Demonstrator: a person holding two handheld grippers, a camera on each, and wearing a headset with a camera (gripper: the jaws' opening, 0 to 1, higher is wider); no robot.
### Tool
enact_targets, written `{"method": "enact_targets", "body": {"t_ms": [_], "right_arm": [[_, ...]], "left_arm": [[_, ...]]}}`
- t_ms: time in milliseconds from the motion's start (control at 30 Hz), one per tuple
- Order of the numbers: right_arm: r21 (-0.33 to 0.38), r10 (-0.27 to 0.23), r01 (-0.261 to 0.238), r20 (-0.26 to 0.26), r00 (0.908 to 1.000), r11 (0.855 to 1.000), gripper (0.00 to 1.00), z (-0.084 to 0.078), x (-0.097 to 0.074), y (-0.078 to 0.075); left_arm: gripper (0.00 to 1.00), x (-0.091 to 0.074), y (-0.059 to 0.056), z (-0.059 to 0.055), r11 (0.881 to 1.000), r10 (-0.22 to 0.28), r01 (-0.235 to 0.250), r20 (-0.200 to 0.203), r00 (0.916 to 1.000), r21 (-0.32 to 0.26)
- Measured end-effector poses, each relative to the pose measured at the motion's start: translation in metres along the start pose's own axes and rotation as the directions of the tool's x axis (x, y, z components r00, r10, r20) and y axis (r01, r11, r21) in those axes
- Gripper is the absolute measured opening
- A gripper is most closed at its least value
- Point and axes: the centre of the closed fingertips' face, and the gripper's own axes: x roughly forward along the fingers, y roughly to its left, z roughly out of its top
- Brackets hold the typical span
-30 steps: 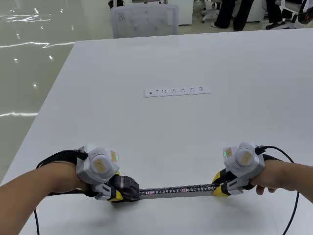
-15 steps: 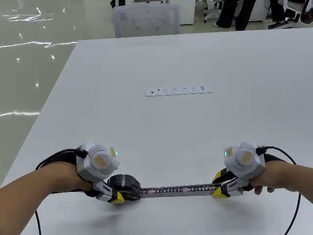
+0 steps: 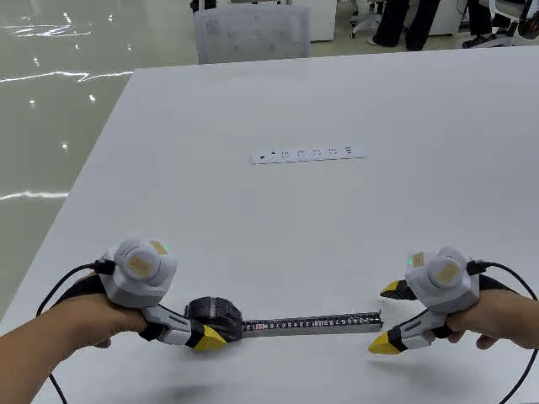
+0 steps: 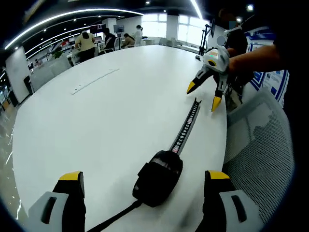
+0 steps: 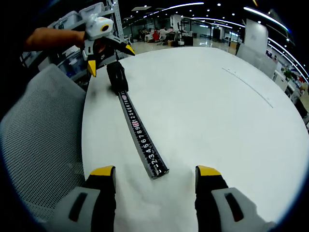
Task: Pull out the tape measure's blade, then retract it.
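A black tape measure (image 3: pixel 215 315) lies on the white table (image 3: pixel 337 227) near its front edge. Its blade (image 3: pixel 312 323) is drawn out to the right and rests flat. My left gripper (image 3: pixel 202 326) is open just left of the case, and its jaws stand wide on either side of the case (image 4: pixel 159 176) without touching it. At the blade's free end (image 5: pixel 157 170) my right gripper (image 3: pixel 386 317) is open, its yellow tips apart above and below the blade tip. The left gripper view has the blade (image 4: pixel 186 128) running toward the right gripper (image 4: pixel 205 94). From the right gripper view I see the case (image 5: pixel 117 75) and the left gripper (image 5: pixel 108 55).
A white power strip (image 3: pixel 307 155) lies mid-table. A grey chair (image 3: pixel 250 34) stands at the far edge, with people's legs (image 3: pixel 404 21) beyond it. Cables trail from both grippers. The table's left edge drops to a glossy floor (image 3: pixel 59 101).
Both grippers have opened and drawn back outward. The left one let go of the case, the right one let go of the blade tip. The tape measure now lies free on the table.
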Motion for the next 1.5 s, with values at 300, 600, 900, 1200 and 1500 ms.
{"method": "enact_targets", "body": {"t_ms": [300,600,900,1200,1500], "right_arm": [[0.076,-0.093,0.087,0.074,0.9929,0.993,0.79,-0.008,-0.019,0.006],[0.179,-0.218,0.189,0.161,0.9626,0.966,0.93,-0.017,-0.048,0.010],[0.200,-0.293,0.250,0.224,0.9295,0.947,0.94,-0.027,-0.080,0.022],[0.199,-0.299,0.258,0.215,0.9297,0.945,0.94,-0.033,-0.086,0.023],[0.197,-0.300,0.259,0.223,0.9274,0.946,0.94,-0.031,-0.087,0.024]], "left_arm": [[1.00,-0.014,-0.011,0.003,0.991,0.011,0.015,0.185,0.9827,-0.134],[1.00,-0.027,-0.007,-0.024,0.959,0.123,-0.063,0.206,0.9709,-0.275],[1.00,-0.051,-0.012,-0.031,0.937,0.195,-0.100,0.262,0.9451,-0.335],[1.00,-0.057,-0.021,-0.032,0.943,0.211,-0.118,0.288,0.9342,-0.310],[1.00,-0.055,-0.022,-0.026,0.942,0.219,-0.124,0.291,0.9315,-0.312]]}}
